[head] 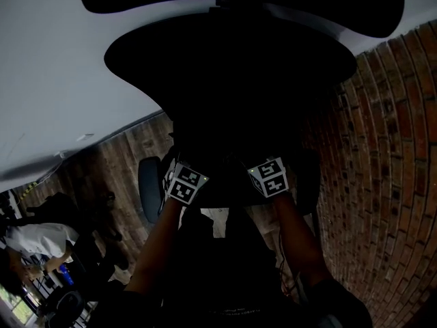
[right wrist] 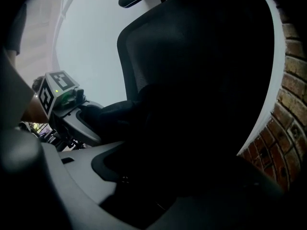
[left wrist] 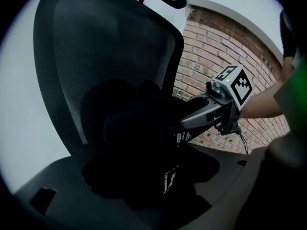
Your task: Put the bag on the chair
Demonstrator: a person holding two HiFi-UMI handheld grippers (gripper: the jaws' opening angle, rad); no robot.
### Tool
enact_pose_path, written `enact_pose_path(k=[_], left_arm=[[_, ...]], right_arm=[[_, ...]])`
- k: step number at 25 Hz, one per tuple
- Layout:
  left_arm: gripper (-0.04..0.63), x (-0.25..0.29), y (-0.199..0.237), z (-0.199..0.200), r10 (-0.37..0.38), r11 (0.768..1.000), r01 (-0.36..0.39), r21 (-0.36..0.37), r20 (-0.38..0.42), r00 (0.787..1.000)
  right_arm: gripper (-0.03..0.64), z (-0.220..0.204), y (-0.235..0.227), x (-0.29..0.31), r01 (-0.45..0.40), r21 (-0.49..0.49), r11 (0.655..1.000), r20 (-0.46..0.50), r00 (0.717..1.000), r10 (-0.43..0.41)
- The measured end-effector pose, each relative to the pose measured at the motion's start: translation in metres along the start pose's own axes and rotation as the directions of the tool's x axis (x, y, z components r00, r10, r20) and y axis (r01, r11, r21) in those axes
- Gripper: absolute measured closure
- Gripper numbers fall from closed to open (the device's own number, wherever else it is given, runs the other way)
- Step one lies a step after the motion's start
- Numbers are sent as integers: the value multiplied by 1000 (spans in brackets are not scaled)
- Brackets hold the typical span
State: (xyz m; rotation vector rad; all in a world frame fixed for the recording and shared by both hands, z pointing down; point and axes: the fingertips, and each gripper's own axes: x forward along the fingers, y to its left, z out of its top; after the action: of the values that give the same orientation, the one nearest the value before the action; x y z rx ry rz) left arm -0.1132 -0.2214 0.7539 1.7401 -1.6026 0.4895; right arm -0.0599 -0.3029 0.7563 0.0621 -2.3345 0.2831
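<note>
The black mesh office chair [left wrist: 96, 47] with a headrest faces me, and the black bag [left wrist: 139, 143] with white print sits on its seat against the backrest. Seen from the left gripper view, my left gripper [left wrist: 153, 178] is spread wide, its grey jaws on either side of the bag's base and apart from it. My right gripper [right wrist: 158, 176] is also spread wide around the bag [right wrist: 158, 138]. Each shows in the other's view: the right gripper [left wrist: 187, 121] at the bag's upper right, the left gripper [right wrist: 91, 123] at its left. In the head view the bag is lost in the chair's [head: 225, 53] darkness.
A red brick wall [head: 382, 149] runs along the right, and a white wall [head: 54, 80] stands behind the chair. The chair's armrest [head: 149, 188] sticks out at the left. A seated person in a white top [head: 34, 244] is at the far lower left.
</note>
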Motion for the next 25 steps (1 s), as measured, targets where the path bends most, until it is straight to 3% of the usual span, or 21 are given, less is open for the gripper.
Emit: enact_pose_path(k=[8, 14, 17, 21, 25], left_arm=[[253, -41, -2, 15, 16, 999, -17, 35, 18, 1000], [263, -76, 3, 52, 76, 996, -82, 37, 153, 985], [325, -91, 1, 78, 101, 991, -118, 69, 216, 971], [388, -102, -10, 103, 97, 987, -124, 98, 244, 965], [488, -108, -15, 122, 93, 984, -131, 123, 278, 956]], right_arm=[[324, 29, 2, -31, 46, 4, 999, 66, 997, -46], [324, 73, 1, -69, 110, -31, 993, 167, 981, -103], [325, 91, 11, -83, 151, -50, 987, 216, 967, -136], [328, 114, 21, -100, 159, -23, 987, 269, 952, -147], [435, 142, 21, -114, 200, 14, 980, 339, 921, -193]])
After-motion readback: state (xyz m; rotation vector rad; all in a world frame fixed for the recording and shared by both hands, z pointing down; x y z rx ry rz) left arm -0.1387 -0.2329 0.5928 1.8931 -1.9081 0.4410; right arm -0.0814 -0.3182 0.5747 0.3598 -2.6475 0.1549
